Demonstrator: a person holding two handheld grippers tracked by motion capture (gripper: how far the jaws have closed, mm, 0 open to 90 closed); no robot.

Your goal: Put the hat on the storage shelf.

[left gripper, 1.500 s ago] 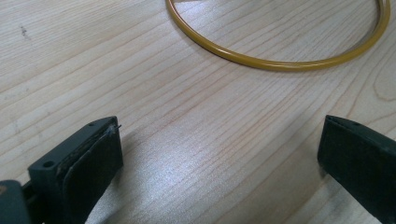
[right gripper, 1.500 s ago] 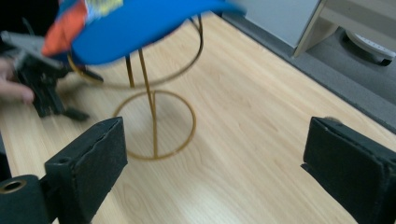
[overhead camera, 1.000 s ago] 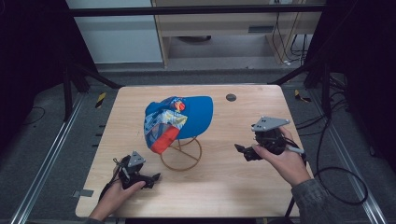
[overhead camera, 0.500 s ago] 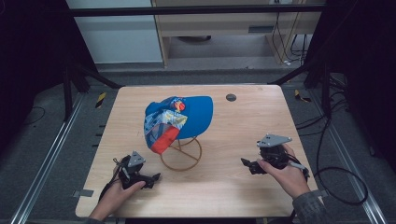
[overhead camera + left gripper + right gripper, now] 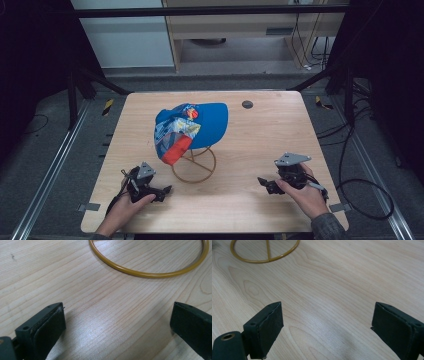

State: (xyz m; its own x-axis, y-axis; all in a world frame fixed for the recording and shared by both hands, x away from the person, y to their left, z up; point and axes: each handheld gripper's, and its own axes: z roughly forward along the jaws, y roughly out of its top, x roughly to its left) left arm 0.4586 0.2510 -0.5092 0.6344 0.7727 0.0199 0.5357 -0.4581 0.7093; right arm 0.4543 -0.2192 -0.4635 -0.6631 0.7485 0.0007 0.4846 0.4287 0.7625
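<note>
A blue cap [image 5: 192, 127] with a patterned, red-tipped brim hangs on a yellow wire stand [image 5: 194, 164] in the middle of the wooden table [image 5: 265, 130]. My left gripper [image 5: 162, 191] rests low on the table at the front left, jaws wide open over bare wood [image 5: 117, 322], with the stand's ring base [image 5: 147, 273] just ahead. My right gripper [image 5: 264, 184] sits at the front right, open too [image 5: 325, 325], with nothing between its fingers. The ring base [image 5: 265, 255] lies farther off in the right gripper view.
A small dark round hole [image 5: 247, 104] marks the table's far side. Black frame posts stand around the table, and cables [image 5: 360, 200] trail on the floor at the right.
My right gripper has come down and toward the front edge, settling near the table. The left gripper and the cap have stayed put.
</note>
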